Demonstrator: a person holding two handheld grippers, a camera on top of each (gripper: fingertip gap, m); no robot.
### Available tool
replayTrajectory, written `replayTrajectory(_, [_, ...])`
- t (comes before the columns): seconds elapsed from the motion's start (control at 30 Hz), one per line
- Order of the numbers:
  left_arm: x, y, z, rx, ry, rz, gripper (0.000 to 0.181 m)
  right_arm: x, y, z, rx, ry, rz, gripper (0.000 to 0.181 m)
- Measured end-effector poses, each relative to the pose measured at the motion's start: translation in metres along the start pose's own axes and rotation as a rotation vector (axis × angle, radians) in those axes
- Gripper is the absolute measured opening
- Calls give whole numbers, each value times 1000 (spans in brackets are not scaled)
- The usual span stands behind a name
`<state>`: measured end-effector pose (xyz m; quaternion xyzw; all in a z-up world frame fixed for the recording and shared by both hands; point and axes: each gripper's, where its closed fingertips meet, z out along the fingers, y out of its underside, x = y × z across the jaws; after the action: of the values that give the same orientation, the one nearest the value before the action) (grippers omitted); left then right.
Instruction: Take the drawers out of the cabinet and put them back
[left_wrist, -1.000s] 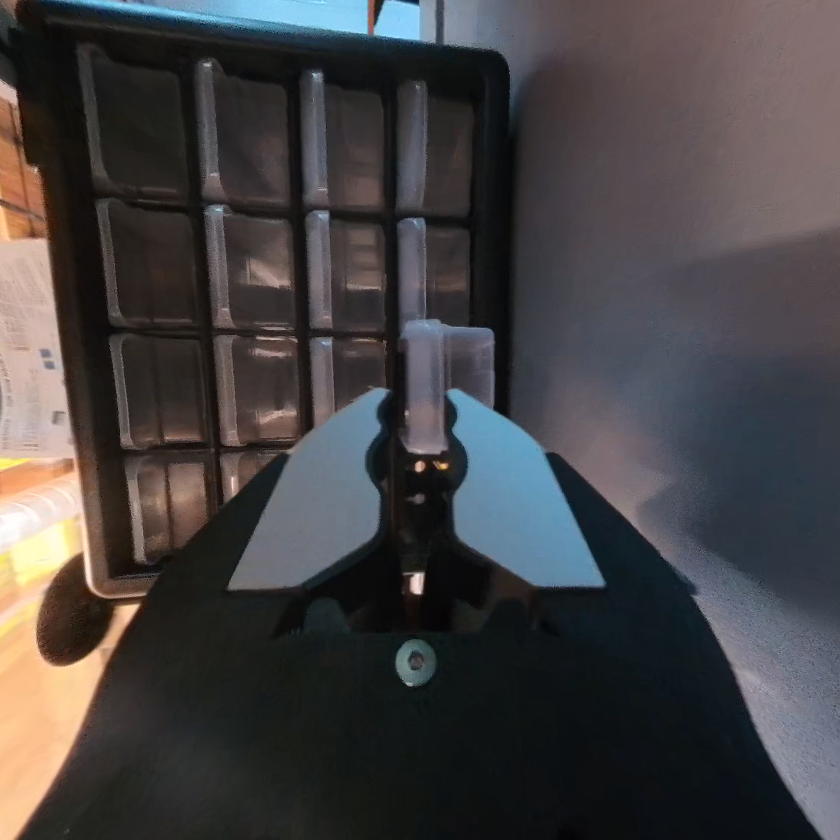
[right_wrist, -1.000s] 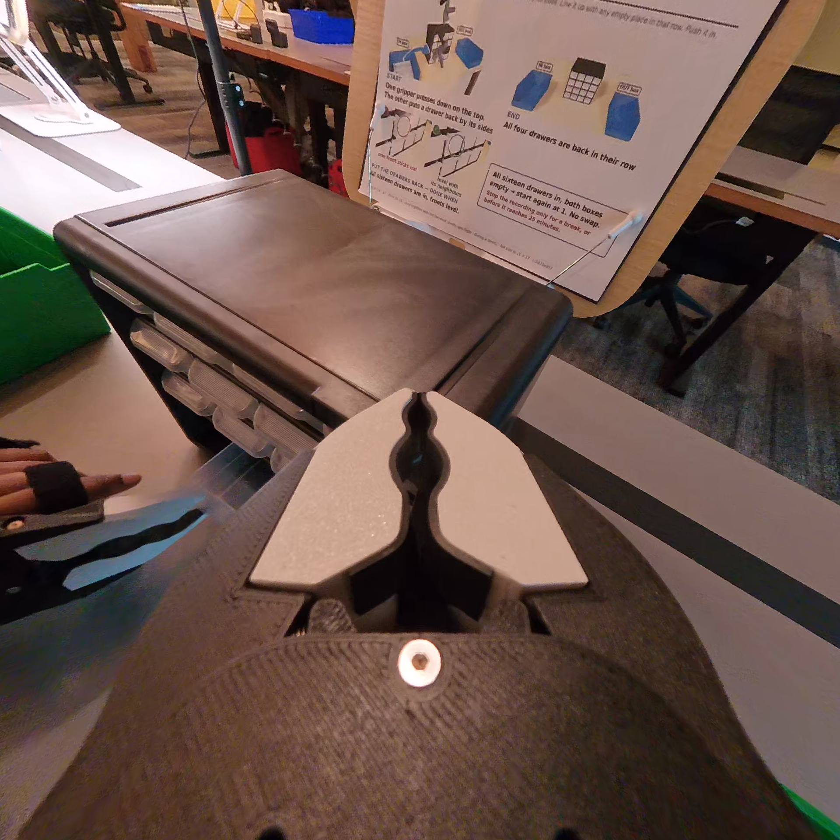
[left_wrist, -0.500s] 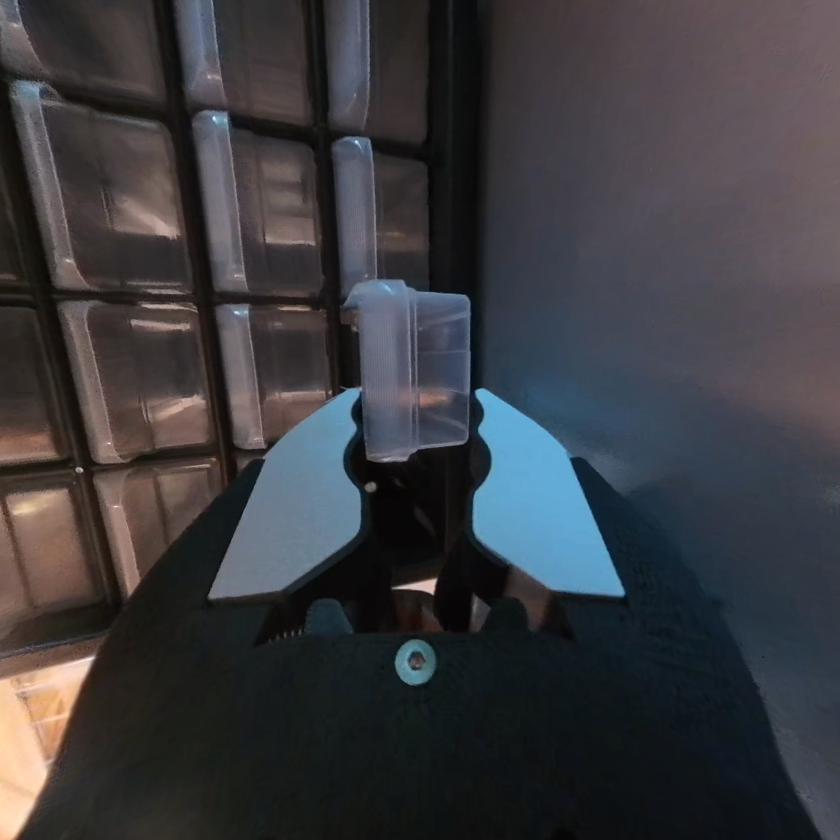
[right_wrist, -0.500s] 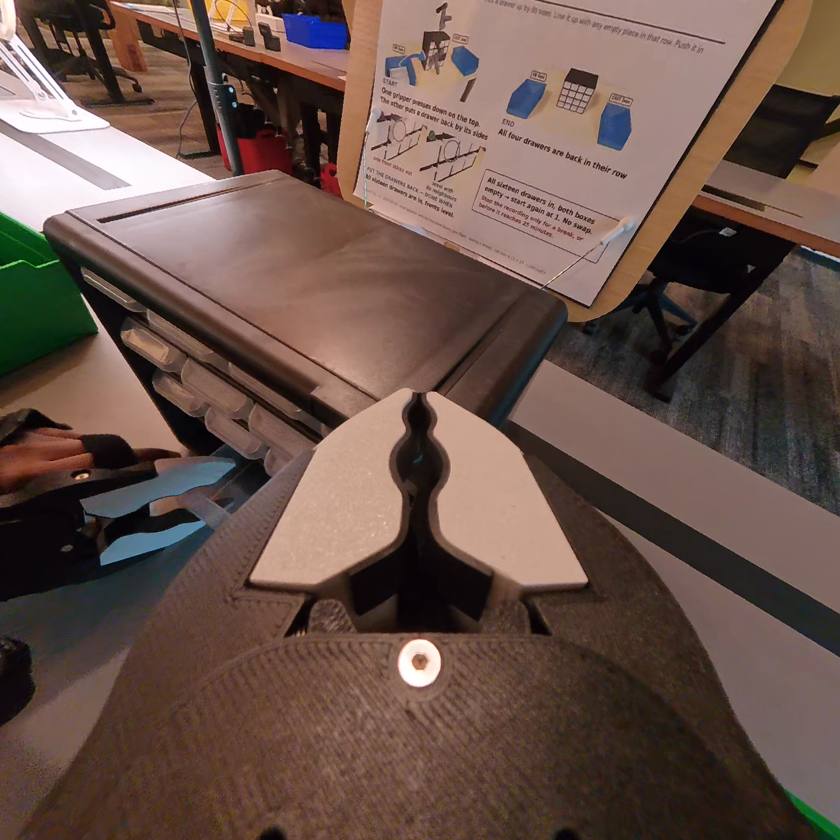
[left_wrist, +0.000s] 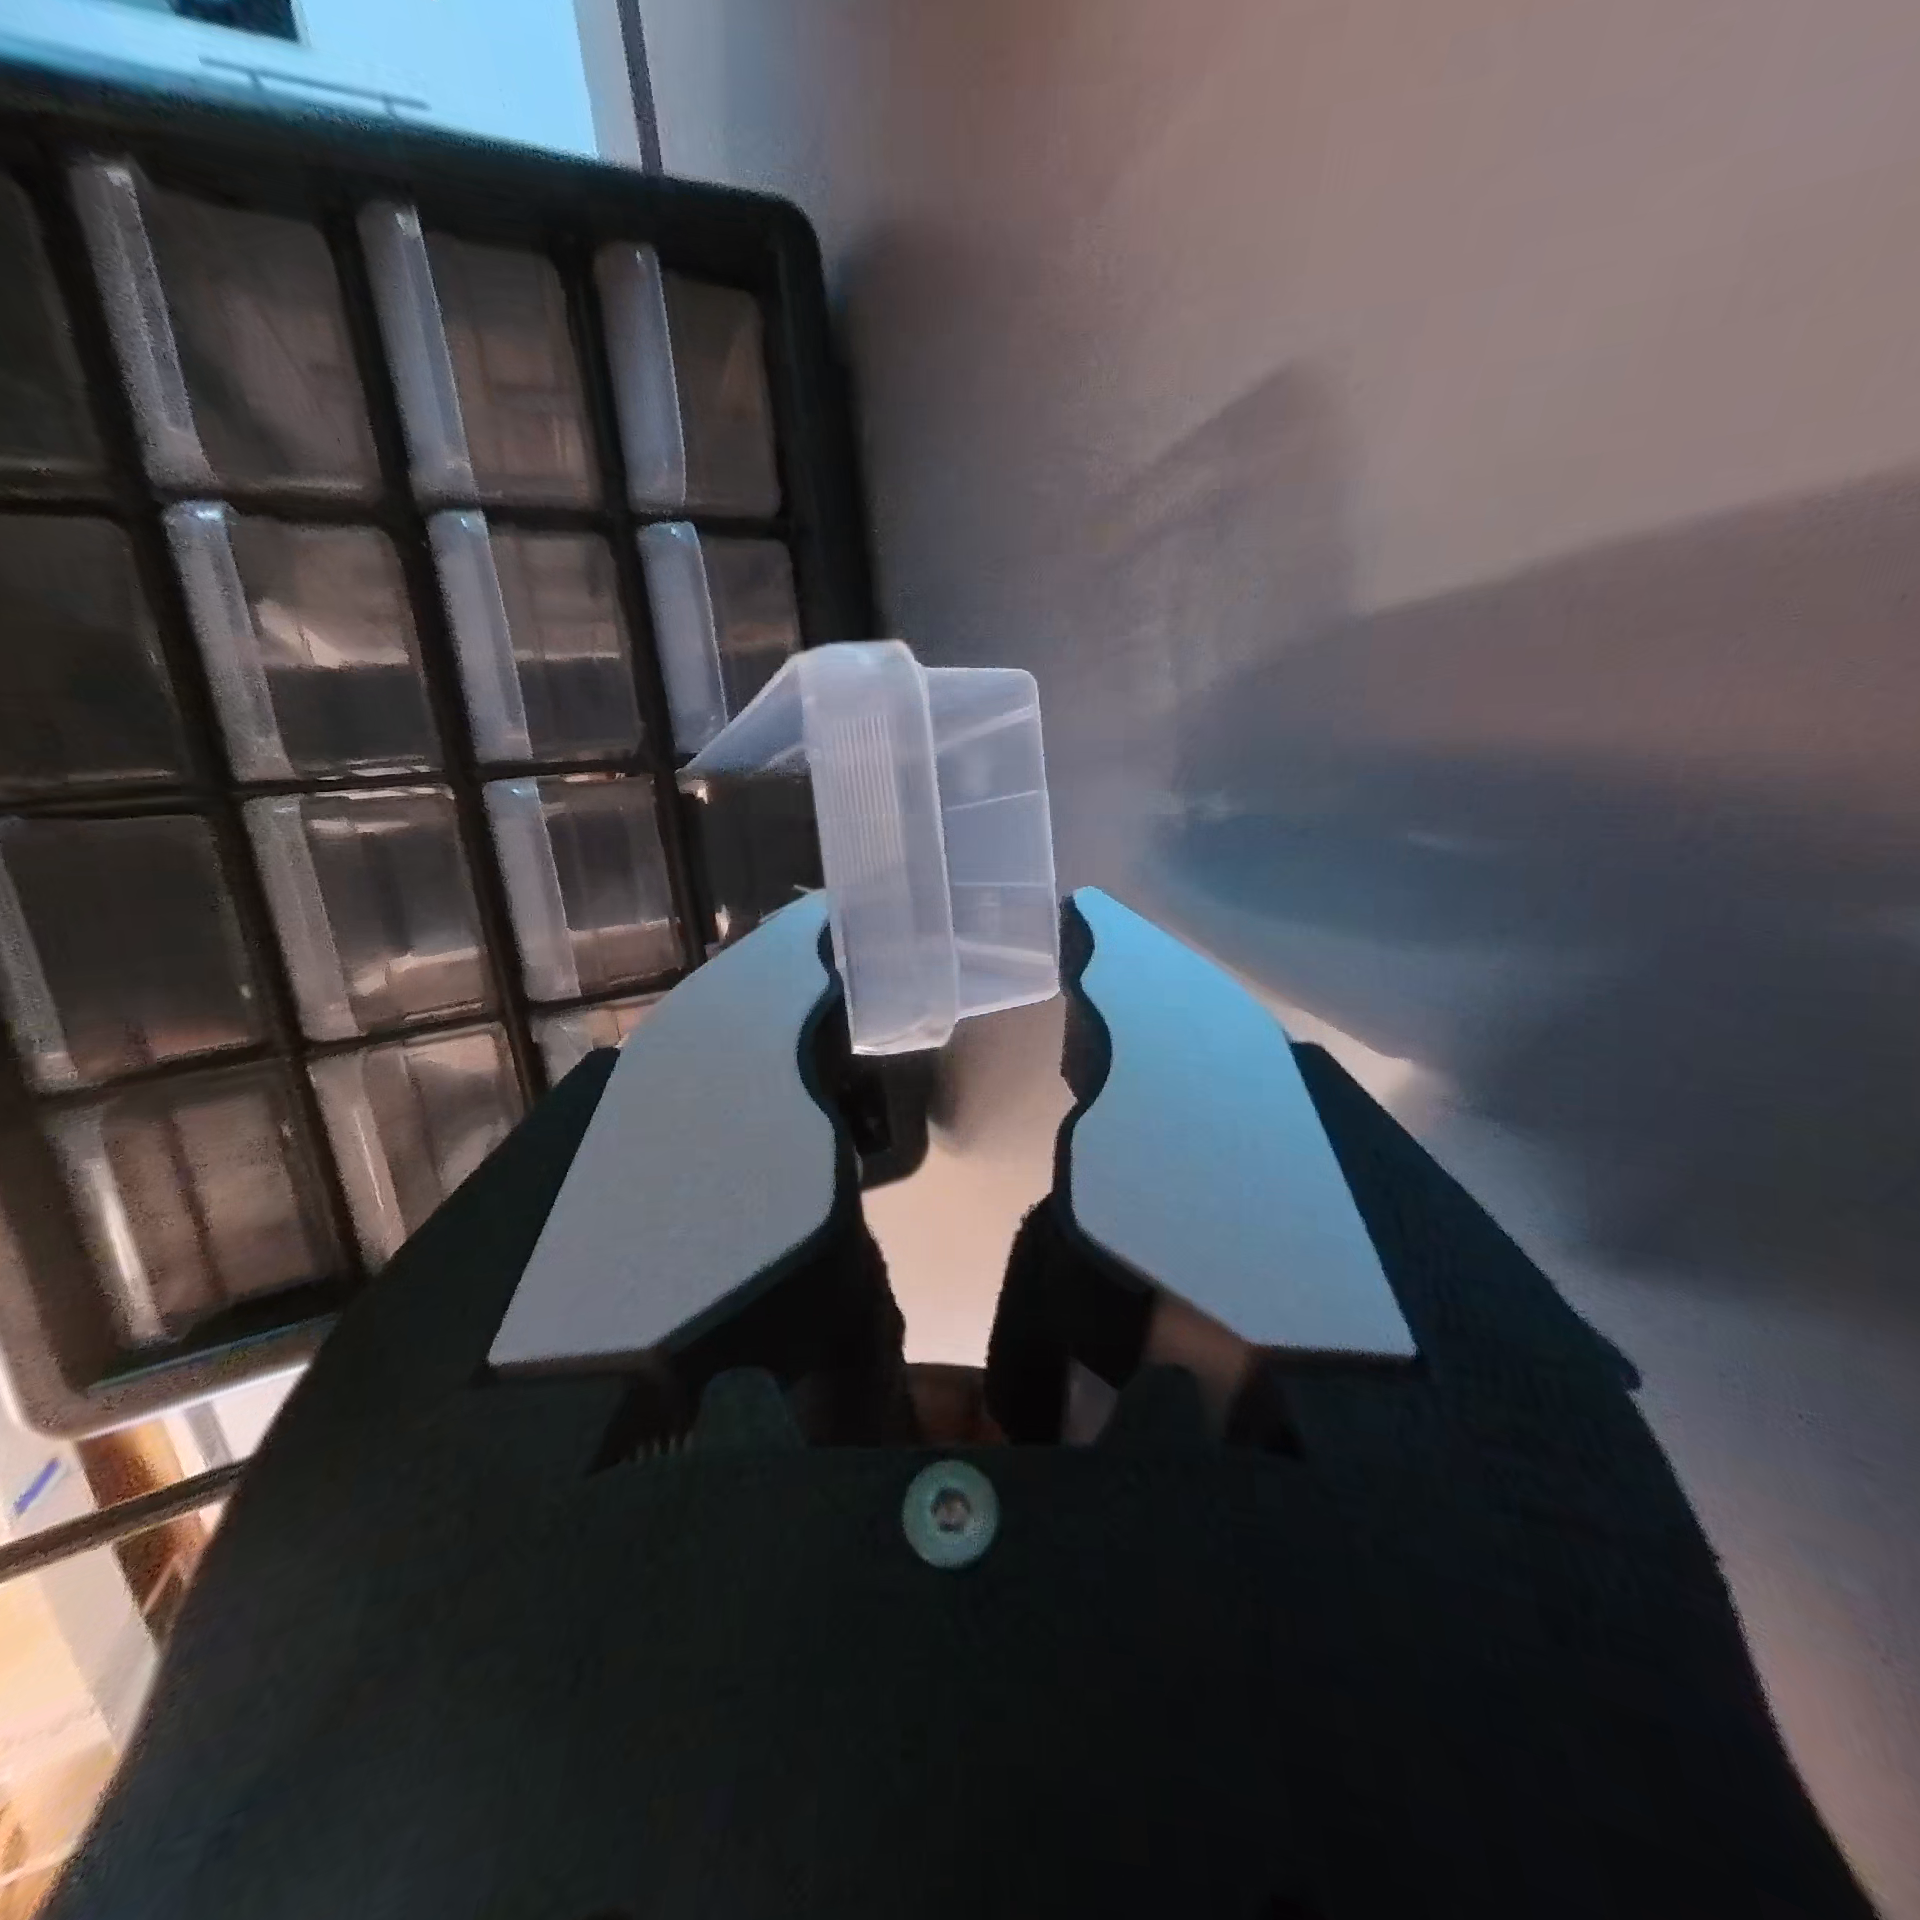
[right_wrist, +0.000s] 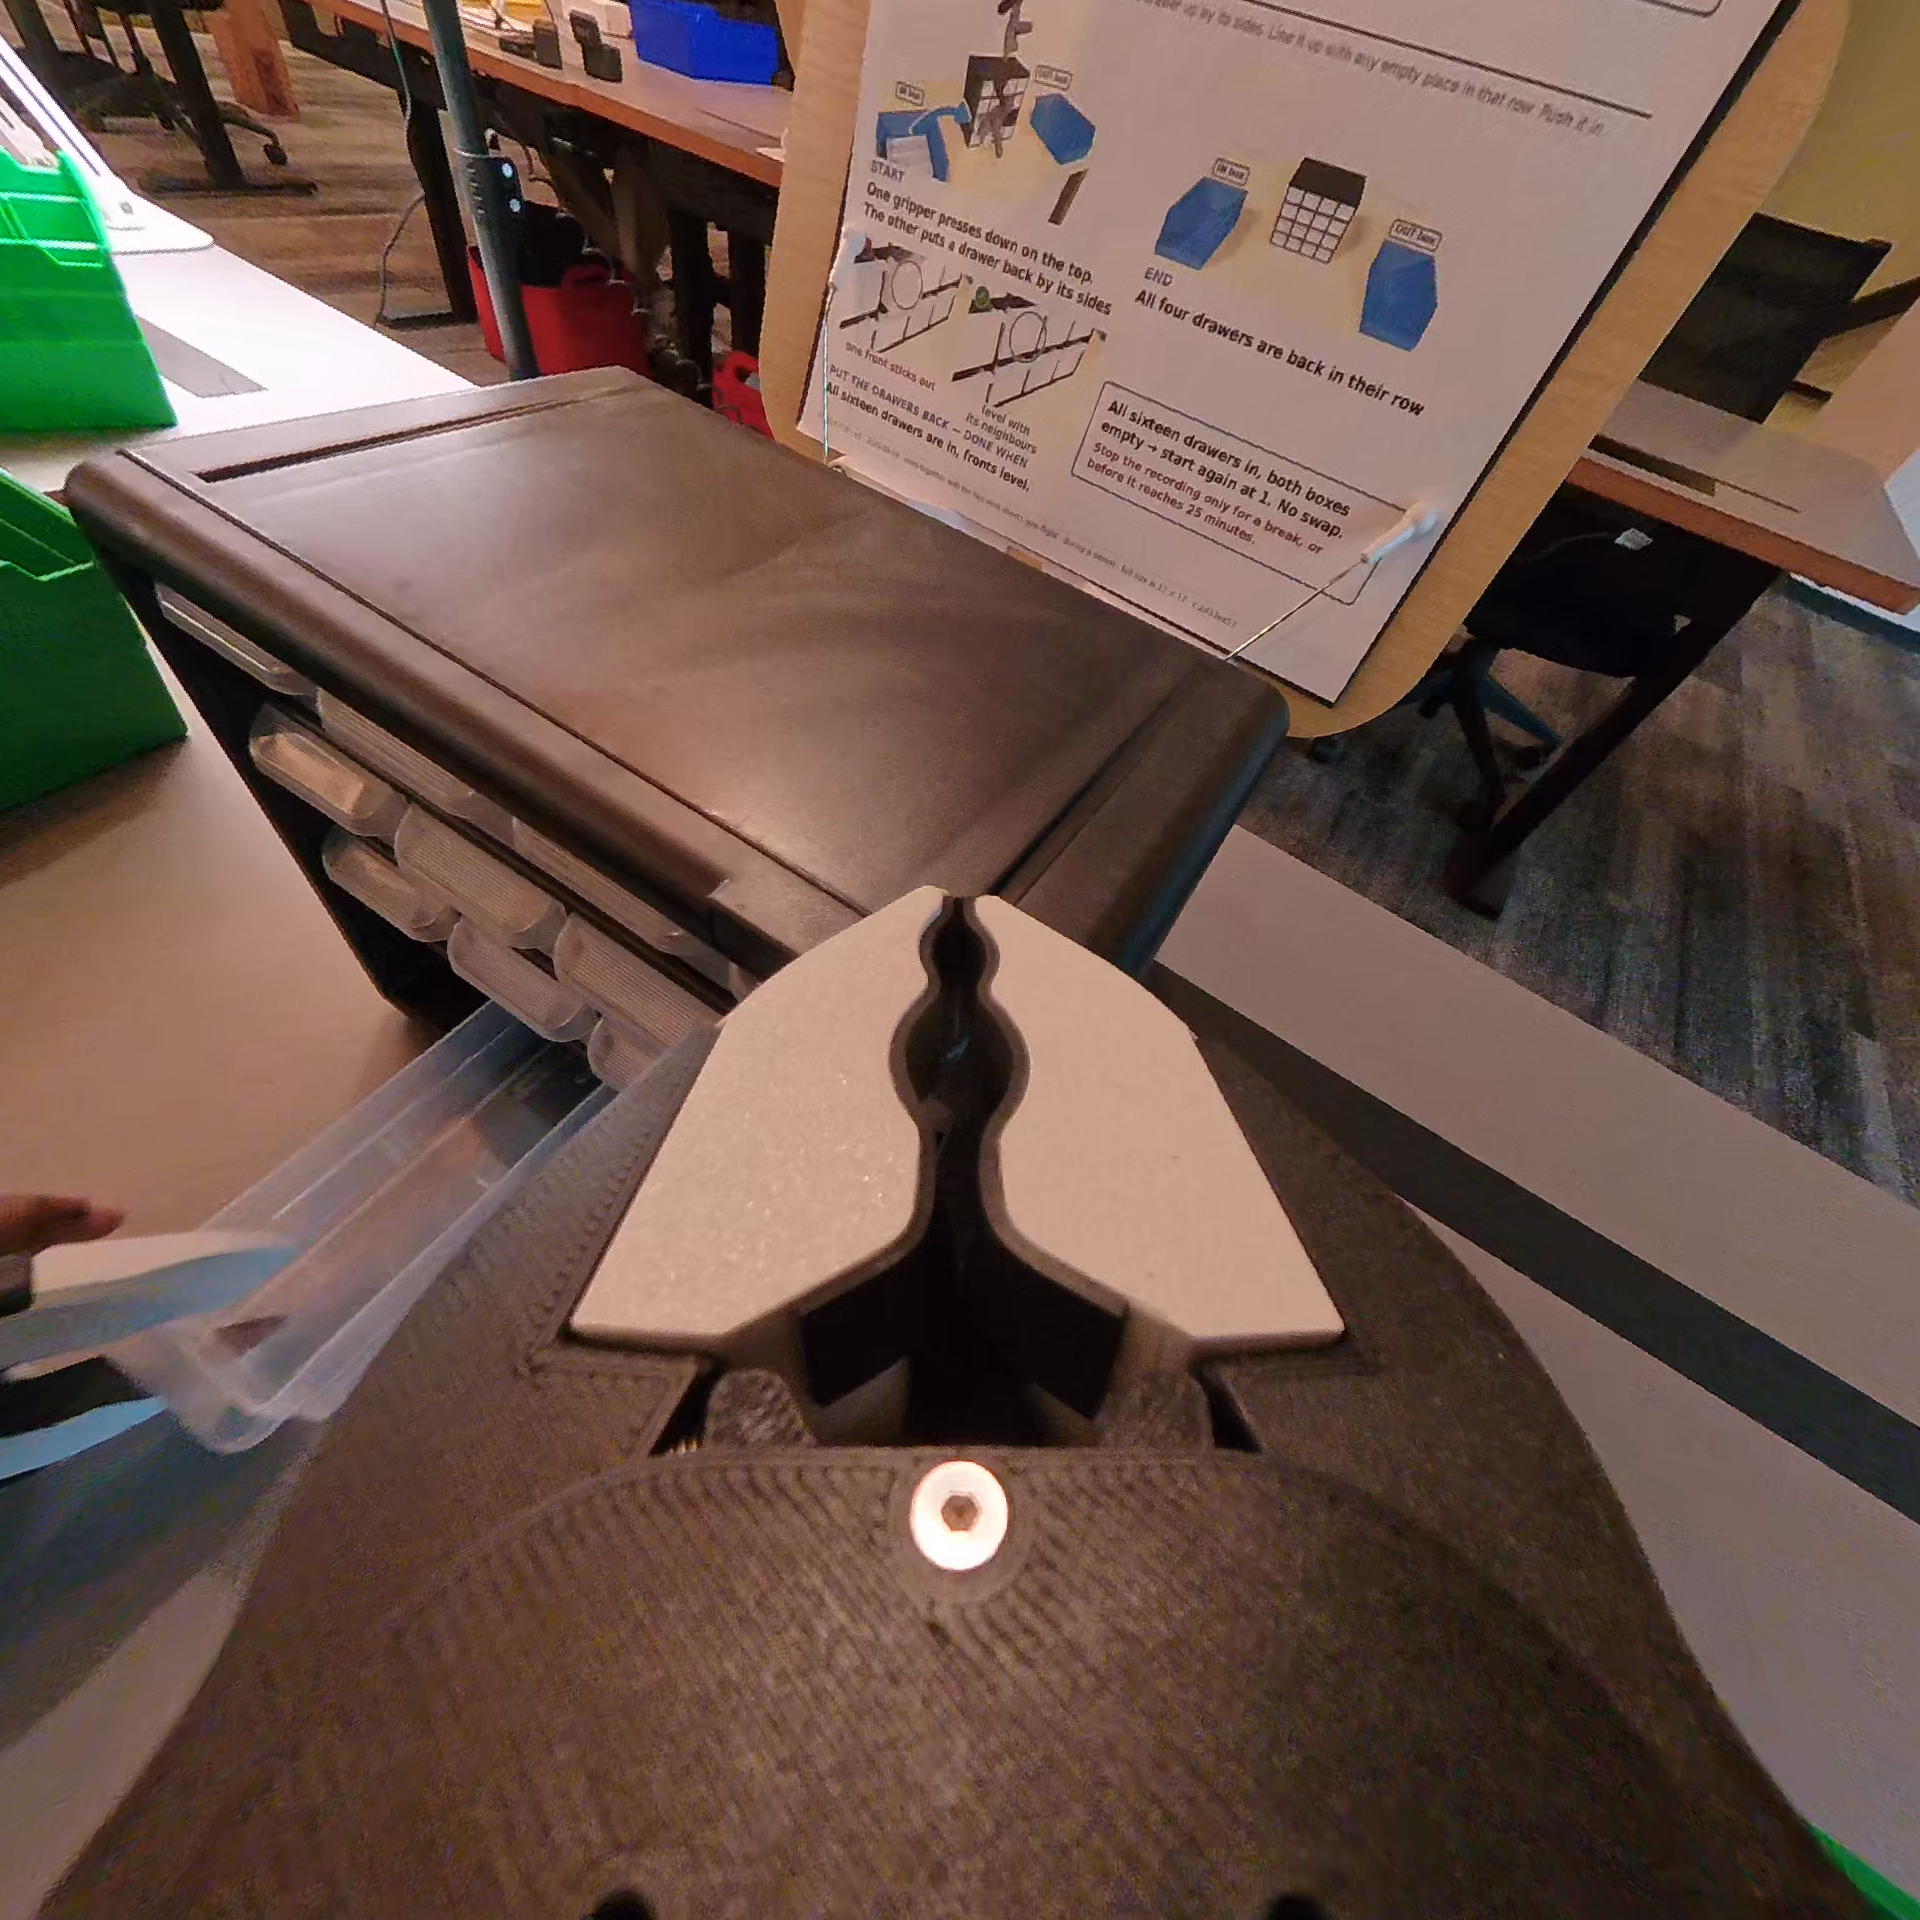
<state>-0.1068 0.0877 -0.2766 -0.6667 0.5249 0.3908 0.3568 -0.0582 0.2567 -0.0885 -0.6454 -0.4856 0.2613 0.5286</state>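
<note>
black cabinet (left_wrist: 436, 644), clear drawers seated. one clear drawer (left_wrist: 935, 831) drawn out, empty, between spread jaws of left gripper (left_wrist: 945, 935). right gripper (right_wrist: 961, 914): jaws pressed together, holding nothing.

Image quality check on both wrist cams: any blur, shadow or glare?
Left wrist view: dim, motion-smeared at right; the cabinet fronts glint, the clear drawer is fairly sharp. Right wrist view: well lit and sharp on the cabinet top, wide-angle bending at the edges; only the drawer and left gripper at lower left are blurred.
</note>
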Motion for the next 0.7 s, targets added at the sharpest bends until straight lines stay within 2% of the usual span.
replayTrajectory(0.13, [0, 1, -12, -12, 28, -11, 38, 0, 0, 0, -4, 1, -4, 1])
replayTrajectory(0.4, [-39, -8, -32, 114, 328, -292, 38, 0, -1, 0, 1, 1, -6, 1])
replayTrajectory(0.5, [-46, -12, -35, 152, 396, -358, 38, 0, -1, 0, 1, -2, -5, 1])
replayTrajectory(0.63, [-31, -13, -34, 126, 310, -279, 38, 0, -2, 0, 3, -2, -10, 1])
replayTrajectory(0.7, [-22, -13, -33, 89, 194, -191, 38, 1, -2, 0, -1, -4, -14, 1])
